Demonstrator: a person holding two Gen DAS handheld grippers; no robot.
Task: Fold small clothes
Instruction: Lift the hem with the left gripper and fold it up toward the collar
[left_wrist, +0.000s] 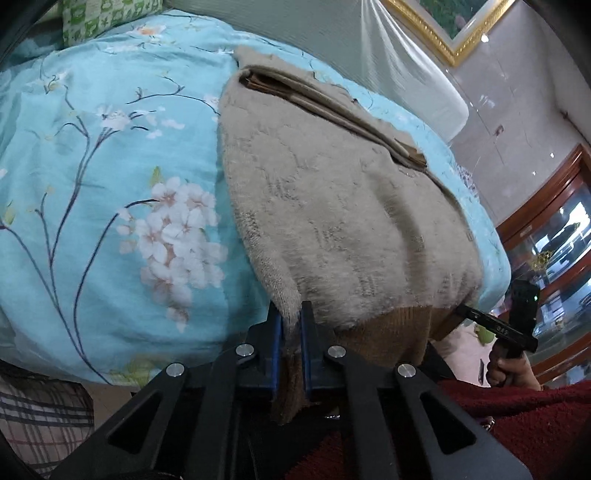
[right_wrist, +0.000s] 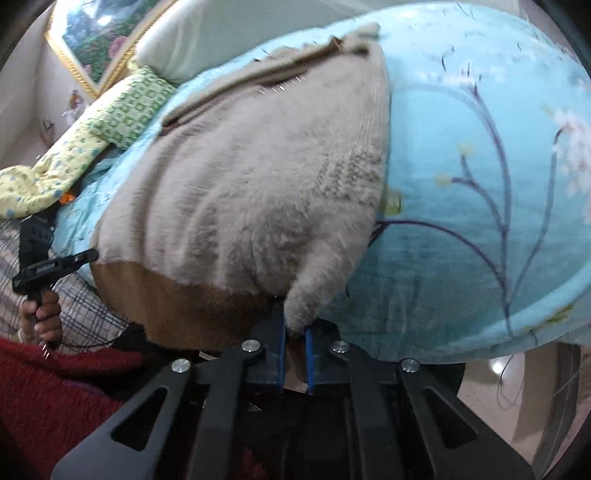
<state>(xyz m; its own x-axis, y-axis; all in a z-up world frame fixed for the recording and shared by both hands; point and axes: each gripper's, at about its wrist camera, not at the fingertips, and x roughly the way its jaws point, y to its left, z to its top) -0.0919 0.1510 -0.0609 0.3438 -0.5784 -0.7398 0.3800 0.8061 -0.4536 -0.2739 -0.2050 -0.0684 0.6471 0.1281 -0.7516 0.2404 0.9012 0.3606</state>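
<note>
A fuzzy beige sweater with a brown ribbed hem lies on the blue floral bedspread, its sleeves folded in at the far end. My left gripper is shut on the sweater's near left hem corner. My right gripper is shut on the near right hem corner of the sweater. Each gripper also shows in the other's view: the right one at the hem's right side, the left one at its left side.
A green patterned pillow and a white headboard cushion lie at the far end of the bed. A yellow-green quilt lies at the left in the right wrist view. A wooden glass cabinet stands to the right. The bed edge is near.
</note>
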